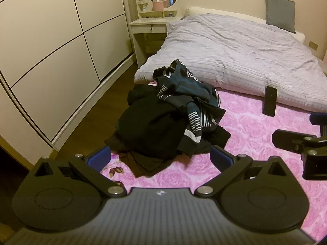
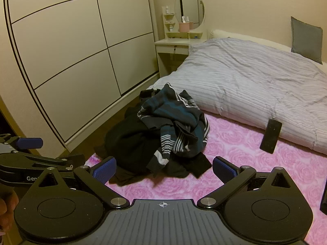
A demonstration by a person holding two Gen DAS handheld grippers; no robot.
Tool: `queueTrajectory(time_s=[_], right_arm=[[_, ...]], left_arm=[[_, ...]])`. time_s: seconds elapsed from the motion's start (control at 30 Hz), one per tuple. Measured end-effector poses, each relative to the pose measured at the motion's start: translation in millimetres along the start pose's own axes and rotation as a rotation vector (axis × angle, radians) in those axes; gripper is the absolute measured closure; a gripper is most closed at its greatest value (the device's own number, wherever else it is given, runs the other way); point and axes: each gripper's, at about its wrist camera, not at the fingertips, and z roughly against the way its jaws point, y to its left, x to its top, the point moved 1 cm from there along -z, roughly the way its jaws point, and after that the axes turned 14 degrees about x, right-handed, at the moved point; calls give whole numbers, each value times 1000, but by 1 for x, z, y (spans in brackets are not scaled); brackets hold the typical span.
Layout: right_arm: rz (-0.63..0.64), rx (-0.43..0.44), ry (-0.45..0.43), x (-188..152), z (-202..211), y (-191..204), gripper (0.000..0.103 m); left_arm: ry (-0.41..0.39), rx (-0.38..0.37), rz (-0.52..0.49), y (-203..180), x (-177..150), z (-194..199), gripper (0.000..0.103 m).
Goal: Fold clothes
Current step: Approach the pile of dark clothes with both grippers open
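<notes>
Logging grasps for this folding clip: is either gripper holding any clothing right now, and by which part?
Nothing is held. The left gripper and right gripper are both open, short of the clothes pile.

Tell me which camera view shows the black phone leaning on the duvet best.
The right wrist view: the black phone stands clear against the striped duvet, well inside the frame and fairly large. The left wrist view also shows the whole phone, but smaller and nearer the right edge, just above the right gripper.

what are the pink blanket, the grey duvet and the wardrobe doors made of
Pink blanket: looks like plush fleece, with a soft embossed rose pattern. Grey duvet: probably woven cotton, matte, ribbed and creased. Wardrobe doors: smooth cream panels, likely laminate.
</notes>
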Motion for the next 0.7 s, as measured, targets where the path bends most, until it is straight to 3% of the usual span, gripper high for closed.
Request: queueTrajectory(time_s=[0.7], right_arm=[[-16, 5, 1, -5, -1, -7, 1]], left_arm=[[19, -28, -7, -5, -5, -3, 1]])
